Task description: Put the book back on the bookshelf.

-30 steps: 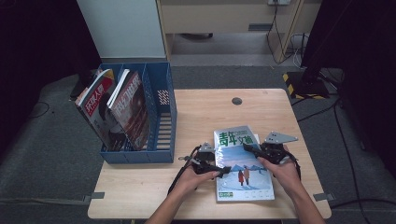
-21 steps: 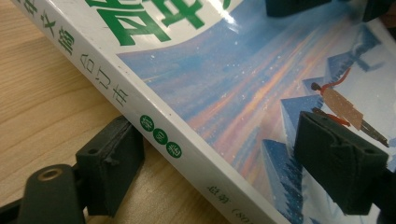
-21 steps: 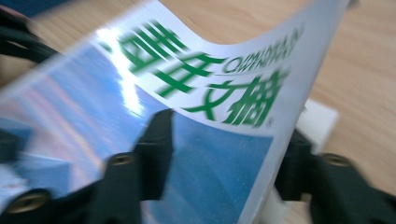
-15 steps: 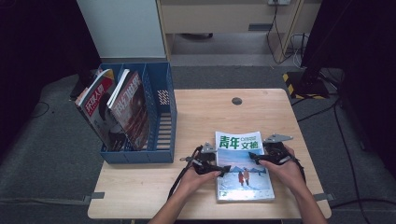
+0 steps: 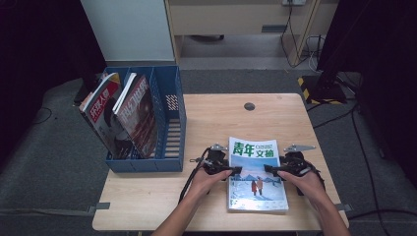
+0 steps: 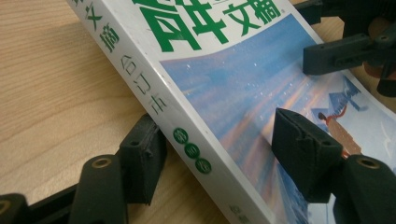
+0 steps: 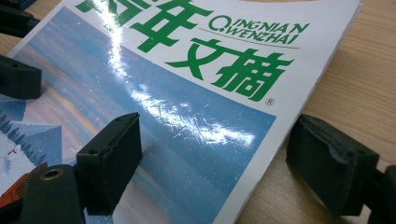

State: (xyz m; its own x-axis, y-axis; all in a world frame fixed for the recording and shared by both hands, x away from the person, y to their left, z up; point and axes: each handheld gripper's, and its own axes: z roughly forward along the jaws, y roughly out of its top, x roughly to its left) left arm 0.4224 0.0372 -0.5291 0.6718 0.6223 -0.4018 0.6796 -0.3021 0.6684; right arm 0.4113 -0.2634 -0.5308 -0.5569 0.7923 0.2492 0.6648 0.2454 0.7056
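High view: your left gripper [image 5: 235, 169] and right gripper [image 5: 269, 168] straddle the magazine's [image 5: 256, 177] edges, jaws released, left just closing, right just opening.

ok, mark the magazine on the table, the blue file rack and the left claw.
magazine [image 5: 256, 179], high view, cover middle.
blue file rack [image 5: 169, 101], high view, empty slot's divider wall.
left claw [image 6: 219, 149], left gripper view, midway between fingertips, over the spine.

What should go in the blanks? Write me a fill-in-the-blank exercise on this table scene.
1. The title lettering on the flat magazine is coloured ____.
2. It lies on a ____ table.
3. The blue file rack at the table's left holds ____ standing magazines.

Missing words: green; wooden; two
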